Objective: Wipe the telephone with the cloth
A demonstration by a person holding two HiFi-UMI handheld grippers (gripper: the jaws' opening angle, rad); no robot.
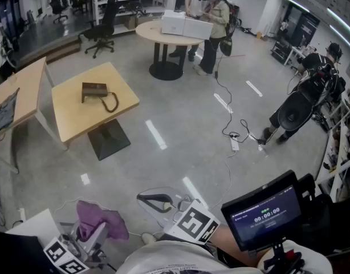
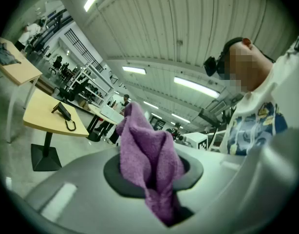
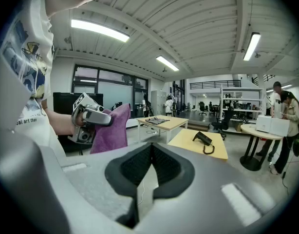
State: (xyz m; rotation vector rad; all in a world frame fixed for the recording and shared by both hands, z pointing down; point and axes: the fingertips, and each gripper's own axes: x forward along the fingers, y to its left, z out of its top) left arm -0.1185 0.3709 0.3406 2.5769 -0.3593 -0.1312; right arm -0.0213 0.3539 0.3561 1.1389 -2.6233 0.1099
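Observation:
A dark telephone [image 1: 95,91] with a coiled cord sits on a small square yellow table [image 1: 72,116], well ahead of me across the floor. My left gripper [image 1: 92,233], low at the bottom left of the head view, is shut on a purple cloth [image 1: 99,218] that bunches up out of its jaws. In the left gripper view the cloth [image 2: 149,160] fills the gap, with the telephone [image 2: 63,112] far off to the left. My right gripper [image 3: 150,167] is shut with nothing in it. Its view shows the telephone [image 3: 204,139] ahead and the cloth [image 3: 113,130] at the left.
A longer wooden table [image 1: 18,93] with a grey rag stands left of the yellow one. Two people stand at a round table [image 1: 163,36] with white boxes at the back. An office chair [image 1: 104,30], a floor cable [image 1: 232,127] and another person [image 1: 303,104] are around.

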